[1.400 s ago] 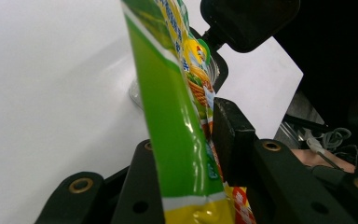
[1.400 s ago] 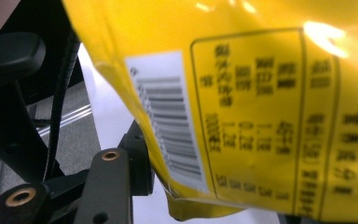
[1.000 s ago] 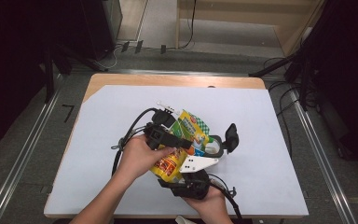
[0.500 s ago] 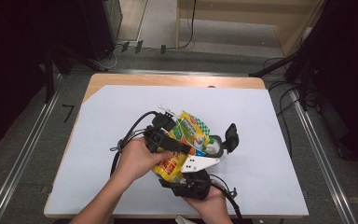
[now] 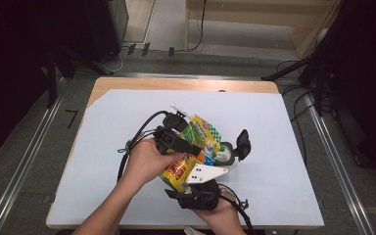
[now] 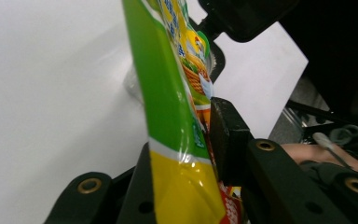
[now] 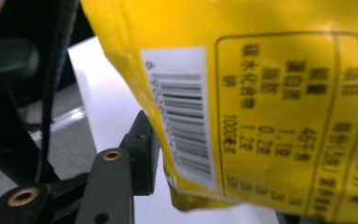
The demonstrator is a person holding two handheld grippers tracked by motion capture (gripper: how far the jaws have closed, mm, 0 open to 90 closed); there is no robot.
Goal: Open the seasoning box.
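A green and yellow snack bag (image 5: 199, 147) is held up over the white table between both grippers. My left gripper (image 5: 195, 150) comes in from the left. Its jaws have just been closing and now pinch the bag; in the left gripper view the bag (image 6: 177, 140) stands edge-on with a pad (image 6: 226, 137) pressed against it. My right gripper (image 5: 223, 148) reaches up from below the bag. Its jaws have just been opening, and one finger (image 5: 243, 142) stands clear to the bag's right. The right gripper view shows the bag's yellow barcode side (image 7: 261, 102) beside one finger (image 7: 140, 158); the other is hidden.
A white sheet (image 5: 127, 112) covers the wooden table (image 5: 176, 84). Its front edge runs just under my hands. Dark floor with cables (image 5: 142, 49) and metal rails (image 5: 39, 127) surrounds the table.
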